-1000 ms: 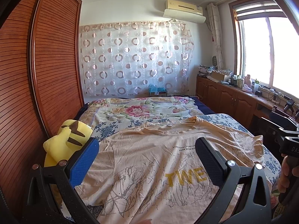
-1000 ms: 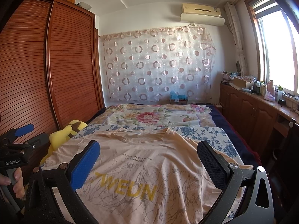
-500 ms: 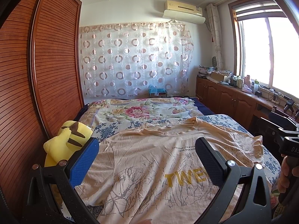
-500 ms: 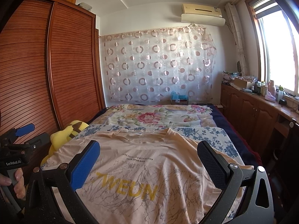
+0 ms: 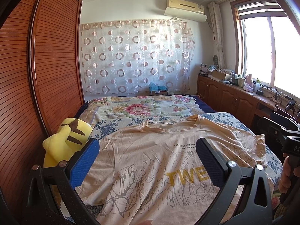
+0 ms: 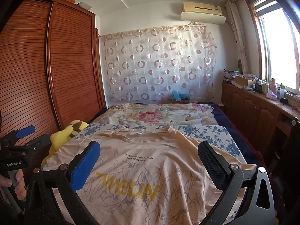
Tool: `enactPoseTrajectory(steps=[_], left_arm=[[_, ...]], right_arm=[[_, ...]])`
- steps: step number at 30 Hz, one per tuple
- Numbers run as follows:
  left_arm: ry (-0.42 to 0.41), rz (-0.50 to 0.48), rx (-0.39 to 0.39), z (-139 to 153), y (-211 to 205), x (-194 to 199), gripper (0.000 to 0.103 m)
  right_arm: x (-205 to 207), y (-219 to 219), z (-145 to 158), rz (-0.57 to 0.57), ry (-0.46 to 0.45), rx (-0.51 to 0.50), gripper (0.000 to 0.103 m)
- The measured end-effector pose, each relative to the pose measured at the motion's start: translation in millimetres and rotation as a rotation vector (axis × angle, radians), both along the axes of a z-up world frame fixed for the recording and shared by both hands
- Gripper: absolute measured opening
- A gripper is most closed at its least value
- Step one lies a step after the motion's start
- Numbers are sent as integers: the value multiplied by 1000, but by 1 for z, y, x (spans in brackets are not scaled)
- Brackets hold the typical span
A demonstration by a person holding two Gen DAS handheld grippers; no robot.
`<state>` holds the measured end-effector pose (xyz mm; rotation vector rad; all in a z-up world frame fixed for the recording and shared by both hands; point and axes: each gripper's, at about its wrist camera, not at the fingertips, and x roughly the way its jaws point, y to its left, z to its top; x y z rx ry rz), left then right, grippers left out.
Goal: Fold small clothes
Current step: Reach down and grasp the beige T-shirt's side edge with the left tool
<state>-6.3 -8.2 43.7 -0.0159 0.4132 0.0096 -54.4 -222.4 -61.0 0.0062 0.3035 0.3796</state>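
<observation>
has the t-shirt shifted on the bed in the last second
No. The t-shirt lies flat, its collar at the same spot against the blue floral sheet.

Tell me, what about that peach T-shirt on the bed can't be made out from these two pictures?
- T-shirt hem: cut off by the bottom edge in both wrist views.
- Yellow word, left wrist view: the left gripper finger covers everything after "TWE".
- Sleeve beside the yellow plush toy, right wrist view: partly behind the right gripper.
- Collar label: too small to read.

Plush toy (yellow) crowding shirt's left.
</observation>
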Motion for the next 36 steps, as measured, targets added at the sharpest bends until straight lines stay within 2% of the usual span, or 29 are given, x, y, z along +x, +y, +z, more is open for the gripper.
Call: enactPoseTrajectory(steps=[3,10,17,24,29,36], left_arm=[[18,8,0,-5,4,8,103],[63,38,-6,-35,25,21,103],[132,46,-38,-64,59,34,103],[233,73,-8,-93,99,48,103],[301,95,-56,-109,135,54,103],[361,109,-135,-123,183,61,101]], right_arm=[[4,0,-3,27,13,3,103],[22,12,-18,91,82,-35,103],[58,39,-41,155,212,-139,103],[83,60,-56,201,311,-223,103],[88,67,-60,268,360,-235,103],[94,66,-62,278,379,-283,103]])
